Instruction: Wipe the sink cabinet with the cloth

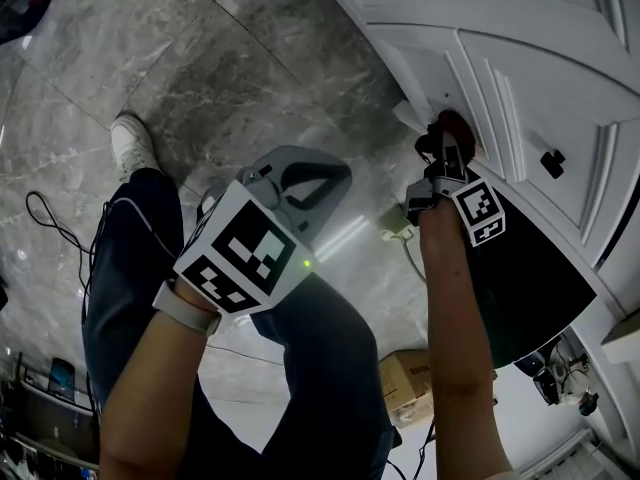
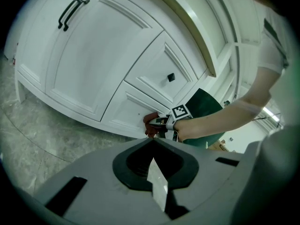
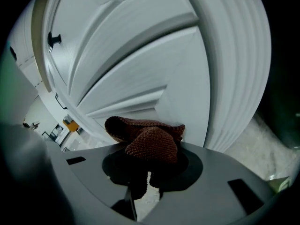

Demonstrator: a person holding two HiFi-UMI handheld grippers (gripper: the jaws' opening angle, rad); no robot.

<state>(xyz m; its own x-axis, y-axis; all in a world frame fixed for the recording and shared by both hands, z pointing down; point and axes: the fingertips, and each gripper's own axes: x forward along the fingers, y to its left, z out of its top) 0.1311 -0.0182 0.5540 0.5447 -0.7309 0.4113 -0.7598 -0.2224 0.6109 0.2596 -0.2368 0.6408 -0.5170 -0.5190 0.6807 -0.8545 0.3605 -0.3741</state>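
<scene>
The reddish-brown knitted cloth [image 3: 150, 142] is bunched in my right gripper [image 3: 152, 156], which is shut on it. The cloth presses against the white sink cabinet [image 3: 140, 64], low on a panelled front near the rounded corner. From the head view, the right gripper [image 1: 448, 163] holds the cloth [image 1: 455, 128] to the cabinet [image 1: 520, 48]. My left gripper [image 1: 300, 183] hangs back over the person's leg, away from the cabinet, jaws shut with nothing between them. The left gripper view looks past its own gripper [image 2: 152, 142] at the cloth [image 2: 151, 122] on the lower drawer front.
The cabinet has a black drawer knob [image 1: 552, 162] and black door handles [image 2: 70, 13]. Below is grey marble floor [image 1: 200, 68], with a white shoe [image 1: 130, 146], a black cable [image 1: 50, 223] and a cardboard box [image 1: 405, 383]. A dark green shape [image 2: 206, 107] sits under the right arm.
</scene>
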